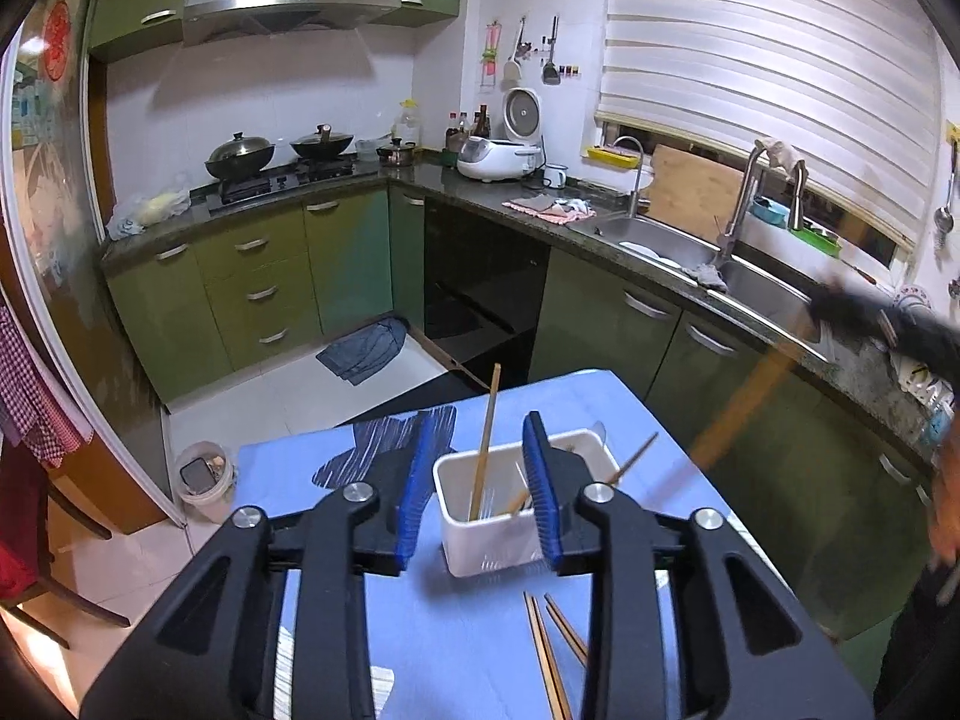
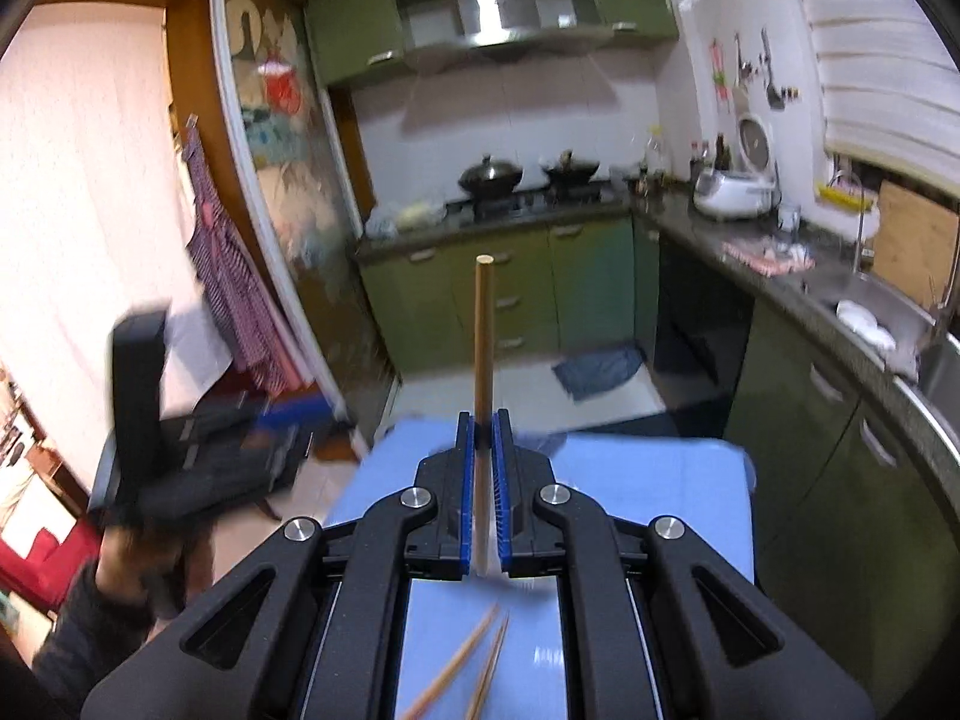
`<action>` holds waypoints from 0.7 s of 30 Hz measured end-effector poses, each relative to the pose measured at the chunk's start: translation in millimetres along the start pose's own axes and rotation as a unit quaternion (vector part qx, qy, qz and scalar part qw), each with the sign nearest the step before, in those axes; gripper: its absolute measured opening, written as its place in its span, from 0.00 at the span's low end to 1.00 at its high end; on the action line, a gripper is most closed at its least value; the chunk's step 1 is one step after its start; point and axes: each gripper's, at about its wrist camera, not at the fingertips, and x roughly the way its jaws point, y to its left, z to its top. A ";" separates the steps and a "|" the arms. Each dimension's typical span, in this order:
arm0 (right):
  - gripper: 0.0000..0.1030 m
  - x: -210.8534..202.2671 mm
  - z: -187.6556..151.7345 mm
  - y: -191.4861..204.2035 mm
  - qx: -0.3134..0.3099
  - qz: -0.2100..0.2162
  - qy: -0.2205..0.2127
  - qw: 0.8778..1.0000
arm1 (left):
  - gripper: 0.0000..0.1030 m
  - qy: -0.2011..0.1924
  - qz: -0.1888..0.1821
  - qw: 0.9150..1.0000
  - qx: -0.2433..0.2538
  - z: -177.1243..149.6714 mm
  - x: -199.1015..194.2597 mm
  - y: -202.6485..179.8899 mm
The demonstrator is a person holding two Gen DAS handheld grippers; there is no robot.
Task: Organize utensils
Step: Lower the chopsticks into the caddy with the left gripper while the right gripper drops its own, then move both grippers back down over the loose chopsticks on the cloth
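The right gripper (image 2: 483, 432) clamps a wooden chopstick (image 2: 483, 336) upright above the blue table (image 2: 648, 480), while the left gripper (image 1: 480, 450), jaws wide and holding nothing, hovers before the white utensil holder (image 1: 510, 540) near the table's far edge, loose chopsticks (image 1: 552, 654) lying nearer.

Both grippers same build: matte black plastic linkage arms with triangular cutouts, four round silver pivot screws each. Left gripper (image 1: 483, 480) has blue ribbed pads on its fingers (image 1: 414, 480); right gripper (image 2: 482, 480) has matching blue ribbed pads on its fingers (image 2: 462, 480). Left hand (image 2: 129, 546): bare skin, dark sleeve, blurred. Right hand (image 1: 947, 498): skin tone, blurred at frame edge.
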 end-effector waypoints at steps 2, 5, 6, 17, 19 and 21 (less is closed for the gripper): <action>0.06 14.5 12.1 -1.0 0.001 -0.020 -0.011 1.000 | 0.31 0.001 -0.002 1.000 0.002 -3.9 -2.8 -0.3; 0.06 42.6 18.3 -5.3 0.006 -0.043 -0.006 0.999 | 0.31 0.003 -0.003 1.000 0.007 -10.5 -7.6 -0.4; 0.07 52.0 16.6 -7.4 0.008 -0.046 0.004 0.999 | 0.32 0.004 -0.004 1.000 0.008 -12.2 -8.4 -0.7; 0.13 125.8 -19.3 -9.6 -0.014 -0.064 0.084 0.994 | 0.37 0.037 -0.009 0.999 0.019 -37.2 -7.2 -4.8; 0.13 120.5 -17.7 -6.8 -0.015 -0.062 0.079 0.995 | 0.37 0.048 -0.011 0.999 0.019 -42.3 -4.2 -7.3; 0.13 107.0 -15.8 -2.6 -0.017 -0.058 0.065 0.996 | 0.39 0.061 -0.015 0.998 0.017 -49.6 -0.3 -8.8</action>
